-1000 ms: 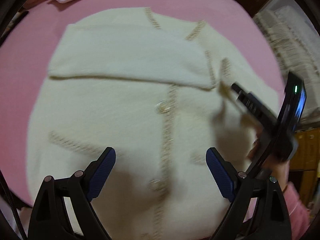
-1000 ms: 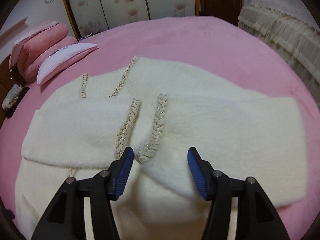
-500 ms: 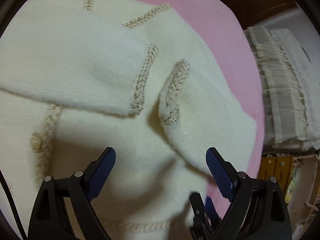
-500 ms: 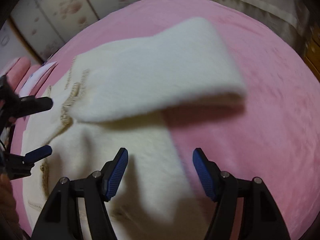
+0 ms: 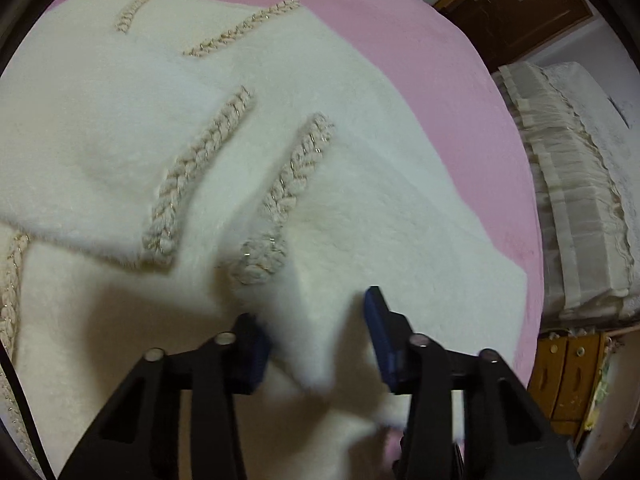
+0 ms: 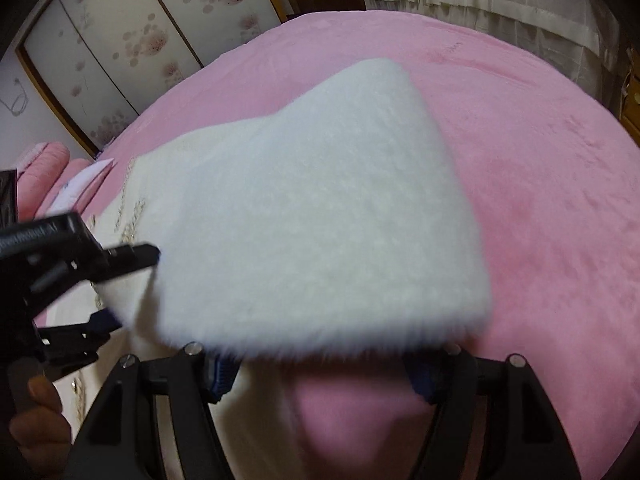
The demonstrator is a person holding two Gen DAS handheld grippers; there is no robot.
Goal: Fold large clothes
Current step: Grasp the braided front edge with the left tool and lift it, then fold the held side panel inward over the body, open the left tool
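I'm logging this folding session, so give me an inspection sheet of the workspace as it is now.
Surface: pink bedspread, bare beside the garment.
Job's things: cream cardigan with braided trim; one sleeve folded across the body.
Clutter: pink pillows at the bed's far end.
Grippers: left gripper partly closed around the sleeve edge; right gripper open beneath the sleeve.
Cables: thin cord on the wall.
Surroundings: floral wardrobe doors, white frilled cloth, wooden door.

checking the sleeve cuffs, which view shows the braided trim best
The left wrist view: the braided trim is large and sharp just ahead of the left tongs. The right wrist view shows only small, blurred bits of it beside the raised sleeve.
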